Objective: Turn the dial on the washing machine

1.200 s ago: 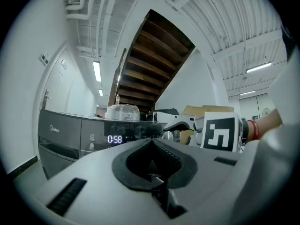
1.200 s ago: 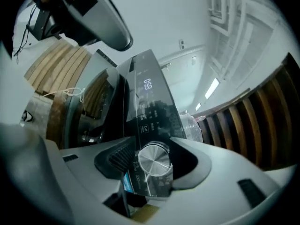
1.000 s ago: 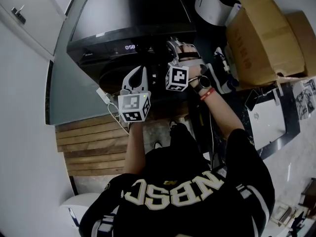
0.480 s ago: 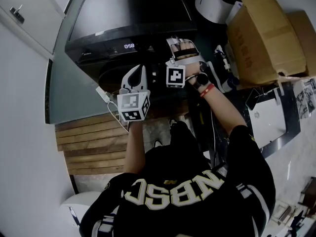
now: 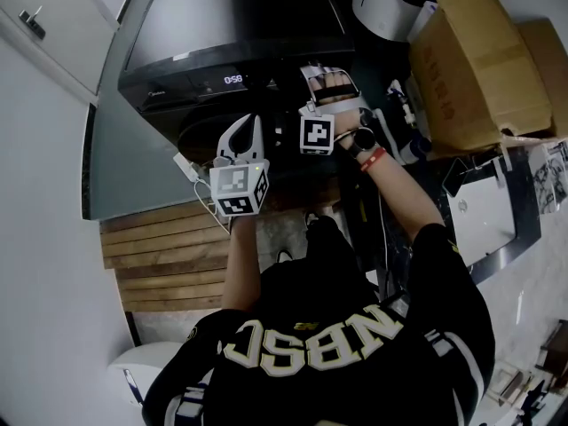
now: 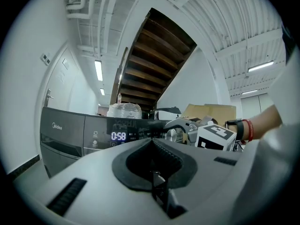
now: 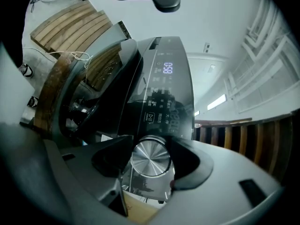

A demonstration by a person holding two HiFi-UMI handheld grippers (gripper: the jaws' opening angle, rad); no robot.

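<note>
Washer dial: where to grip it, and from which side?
Grip the dial by its round rim, jaws on opposite sides, coming straight at its flat face. It is a short silver cylinder standing off the control panel, so only the rim offers purchase. The right gripper sits on it that way.

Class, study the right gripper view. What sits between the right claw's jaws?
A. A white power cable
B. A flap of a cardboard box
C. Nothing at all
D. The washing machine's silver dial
D: in the right gripper view the round silver dial on the washing machine sits between the jaws of the right claw, which close against its two sides.
</note>
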